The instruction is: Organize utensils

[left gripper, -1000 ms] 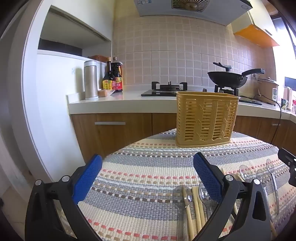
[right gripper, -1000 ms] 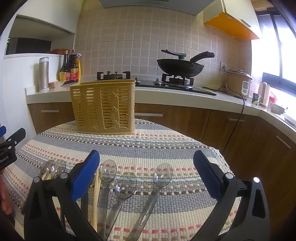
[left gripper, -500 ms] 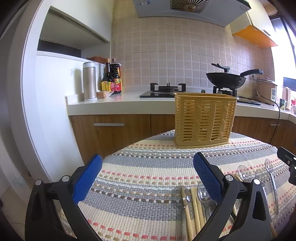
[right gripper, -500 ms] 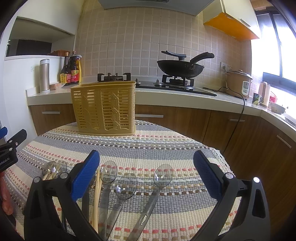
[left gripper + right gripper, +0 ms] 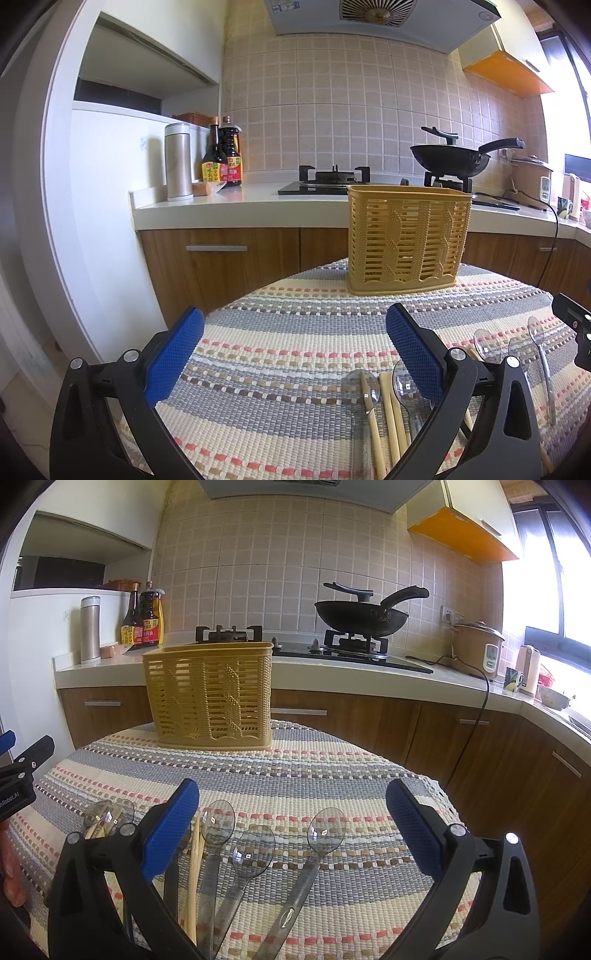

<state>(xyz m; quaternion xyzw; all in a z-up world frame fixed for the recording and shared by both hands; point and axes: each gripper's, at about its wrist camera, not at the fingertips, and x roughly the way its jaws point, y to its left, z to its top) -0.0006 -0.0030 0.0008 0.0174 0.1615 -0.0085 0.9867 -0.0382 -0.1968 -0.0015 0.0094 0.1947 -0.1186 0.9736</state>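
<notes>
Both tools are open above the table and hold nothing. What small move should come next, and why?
Probably lower the right tool onto the rightmost clear spoon and close on its handle. That spoon lies apart from the others, between the open fingers, and the yellow basket looks empty, as far as its slats show.

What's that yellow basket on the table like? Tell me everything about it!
The yellow basket is a tall rectangular box that looks like plastic, with slotted walls, a woven-looking zigzag pattern, a plain rim and a wavy base. It stands upright at the far side of the striped tablecloth. It looks empty through the slots. Nothing touches it but the cloth; the spoons lie nearer.
</notes>
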